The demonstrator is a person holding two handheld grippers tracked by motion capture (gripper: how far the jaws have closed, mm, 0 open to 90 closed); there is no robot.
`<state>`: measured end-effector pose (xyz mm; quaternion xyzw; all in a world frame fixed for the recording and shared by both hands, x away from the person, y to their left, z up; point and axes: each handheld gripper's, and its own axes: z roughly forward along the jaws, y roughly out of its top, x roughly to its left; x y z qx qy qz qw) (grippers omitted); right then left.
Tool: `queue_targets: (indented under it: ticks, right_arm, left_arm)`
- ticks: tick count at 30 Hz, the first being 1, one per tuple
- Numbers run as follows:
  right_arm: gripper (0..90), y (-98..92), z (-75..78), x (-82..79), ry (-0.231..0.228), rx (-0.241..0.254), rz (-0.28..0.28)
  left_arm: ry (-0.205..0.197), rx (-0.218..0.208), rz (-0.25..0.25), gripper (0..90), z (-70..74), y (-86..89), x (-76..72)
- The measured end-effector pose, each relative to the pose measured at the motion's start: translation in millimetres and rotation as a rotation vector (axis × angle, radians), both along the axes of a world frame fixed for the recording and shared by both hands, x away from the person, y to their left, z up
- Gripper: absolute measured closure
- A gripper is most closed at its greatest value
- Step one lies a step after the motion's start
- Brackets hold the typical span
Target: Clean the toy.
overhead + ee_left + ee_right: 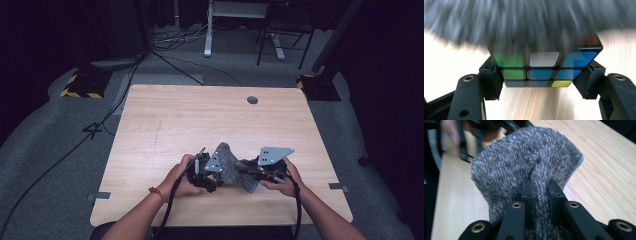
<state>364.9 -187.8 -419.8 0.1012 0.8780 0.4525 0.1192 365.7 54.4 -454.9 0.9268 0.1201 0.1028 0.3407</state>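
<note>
My left gripper (541, 82) has its fingers (491, 81) clamped on either side of a puzzle cube (544, 68) resting on the pale wooden surface (536, 105). A blurred grey fuzzy cloth (524, 22) drapes over the cube's top.

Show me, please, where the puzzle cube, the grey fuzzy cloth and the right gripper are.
puzzle cube (541, 74): left gripper view, blue centre sticker of its facing side.
grey fuzzy cloth (524, 157): right gripper view, upper middle of the pile.
right gripper (541, 192): right gripper view, between its fingertips.

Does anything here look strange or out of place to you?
Yes: a fuzzy grey cloth is draped over a scrambled puzzle cube, hiding its top. The left claw clamps the cube; the right claw pinches the cloth.
</note>
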Motion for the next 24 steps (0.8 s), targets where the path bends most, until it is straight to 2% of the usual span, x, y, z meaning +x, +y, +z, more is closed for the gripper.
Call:
queue_targets:
  ticks: [2, 6, 8, 11, 14, 17, 18, 22, 24]
  right_arm:
    - [78.5, 7.6, 0.7, -5.4, -0.002, 0.012, 0.047]
    - [78.6, 22.8, -1.4, -10.6, -0.005, -0.011, 0.085]
    - [78.6, 25.0, -1.8, -9.6, -0.022, -0.027, 0.071]
    - [78.6, 20.6, -1.7, -3.2, -0.017, -0.02, 0.023]
    - [78.6, 9.6, -5.5, 5.5, 0.039, 0.02, -0.01]
    - [78.7, -1.7, -11.3, 13.1, 0.041, -0.01, -0.064]
    - [78.7, -5.6, -13.1, 15.7, 0.055, -0.005, -0.078]
    - [78.8, -13.5, -19.6, 22.2, 0.093, -0.015, -0.095]
    - [78.8, -14.0, -19.4, 21.0, 0.079, -0.004, -0.089]
  left_arm:
    - [-0.002, 0.007, -0.007, 34.1, -1.5, -4.0, -0.8]
    - [-0.008, 0.023, -0.013, 34.1, -4.4, -6.9, -1.7]
    - [-0.005, 0.013, 0.001, 34.1, -4.4, -4.2, -0.7]
    - [-0.009, 0.008, 0.014, 34.2, -2.2, -1.2, -0.9]
    - [-0.013, 0.008, 0.015, 34.1, -0.6, 0.8, -1.4]
    - [-0.011, -0.01, 0.008, 34.0, 1.8, 3.6, -2.0]
    - [-0.016, -0.015, 0.006, 34.0, 3.5, 4.5, -2.4]
    - [-0.026, -0.033, 0.007, 34.0, 8.9, 7.9, -3.1]
    - [-0.023, -0.033, 0.009, 34.0, 9.6, 8.9, -2.9]
